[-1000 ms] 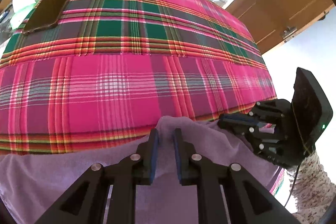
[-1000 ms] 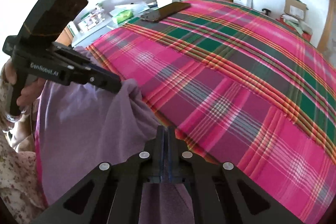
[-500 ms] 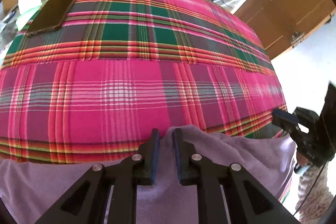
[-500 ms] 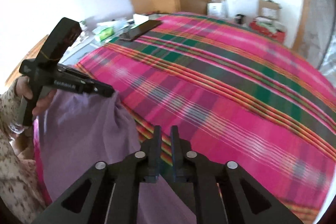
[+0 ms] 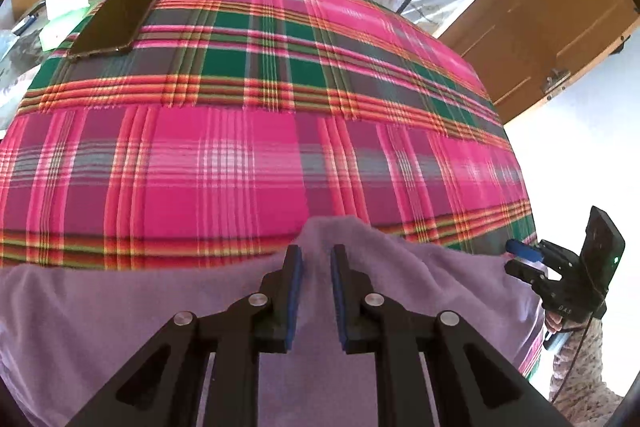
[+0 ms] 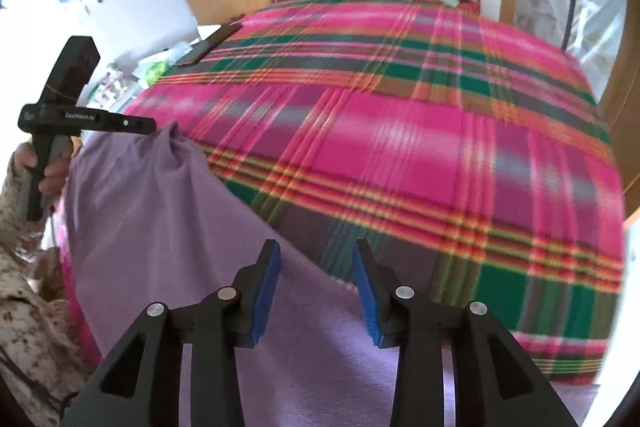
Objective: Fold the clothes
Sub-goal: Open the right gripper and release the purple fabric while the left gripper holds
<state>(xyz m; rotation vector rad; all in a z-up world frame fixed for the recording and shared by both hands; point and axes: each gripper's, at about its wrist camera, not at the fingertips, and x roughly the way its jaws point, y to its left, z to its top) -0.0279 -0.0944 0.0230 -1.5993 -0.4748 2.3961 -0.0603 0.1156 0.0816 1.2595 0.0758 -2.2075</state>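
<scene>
Plaid bedspread (image 5: 248, 155) covered bed; purple garment (image 5: 400, 283) draped over near edge. Left gripper (image 5: 316, 259) pinched raised fold — likely holding it for spreading. Right gripper (image 6: 316, 259) hung released over cloth edge — nothing held.

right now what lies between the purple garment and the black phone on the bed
Only bare plaid bedspread separates the purple fleece garment from the black phone, clearest in the left wrist view.

Black jaws, blue pads (image 6: 264, 291), floral sleeve (image 6: 24, 327)
</scene>
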